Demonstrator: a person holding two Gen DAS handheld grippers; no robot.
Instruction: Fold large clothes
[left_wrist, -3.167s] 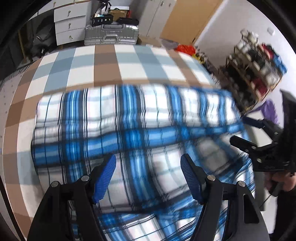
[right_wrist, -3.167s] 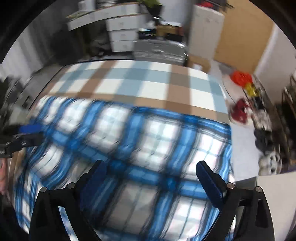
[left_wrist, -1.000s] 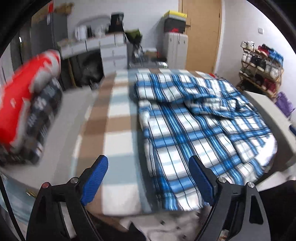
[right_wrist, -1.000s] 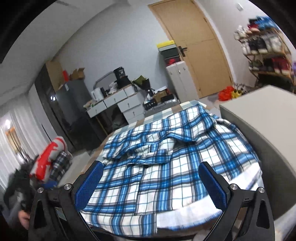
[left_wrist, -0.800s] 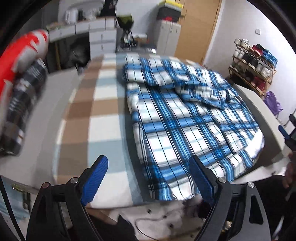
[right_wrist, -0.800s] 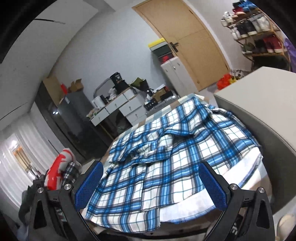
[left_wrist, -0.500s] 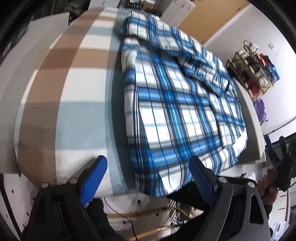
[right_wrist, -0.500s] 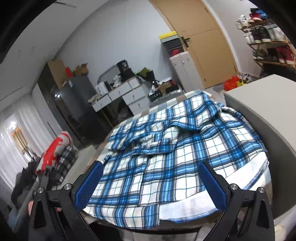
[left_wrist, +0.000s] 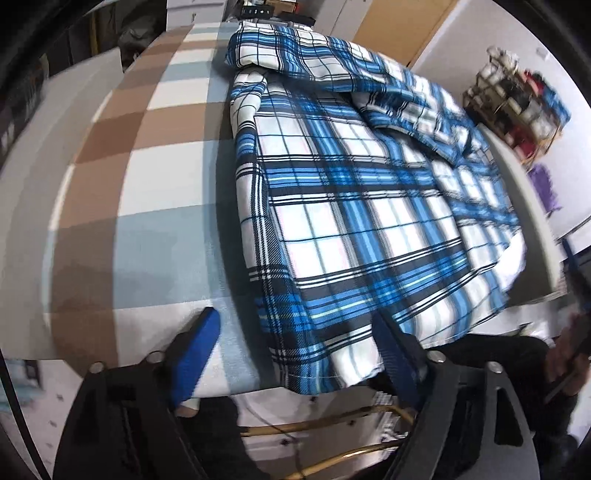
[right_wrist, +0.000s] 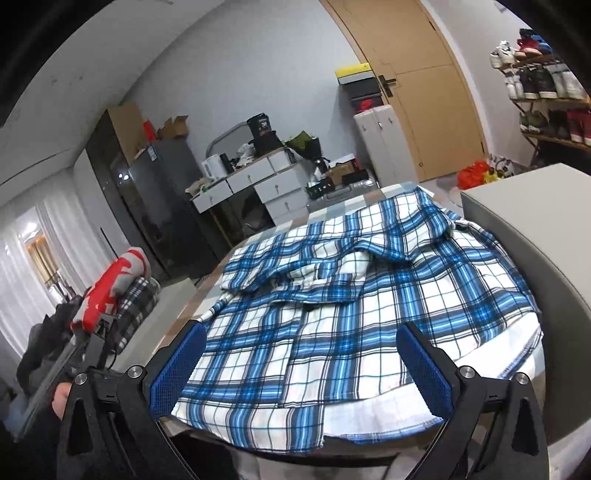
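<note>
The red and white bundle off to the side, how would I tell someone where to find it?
Start at the bed with the blue plaid shirt. Look left past its edge to the low grey ledge in front of the tall dark cabinet. The red and white bundle lies on a grey checked one, the only bright red there.

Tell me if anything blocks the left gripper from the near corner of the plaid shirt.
Nothing visible does. The left gripper has its closing jaws either side of the plaid shirt corner, which overhangs the checked cover's edge.
</note>
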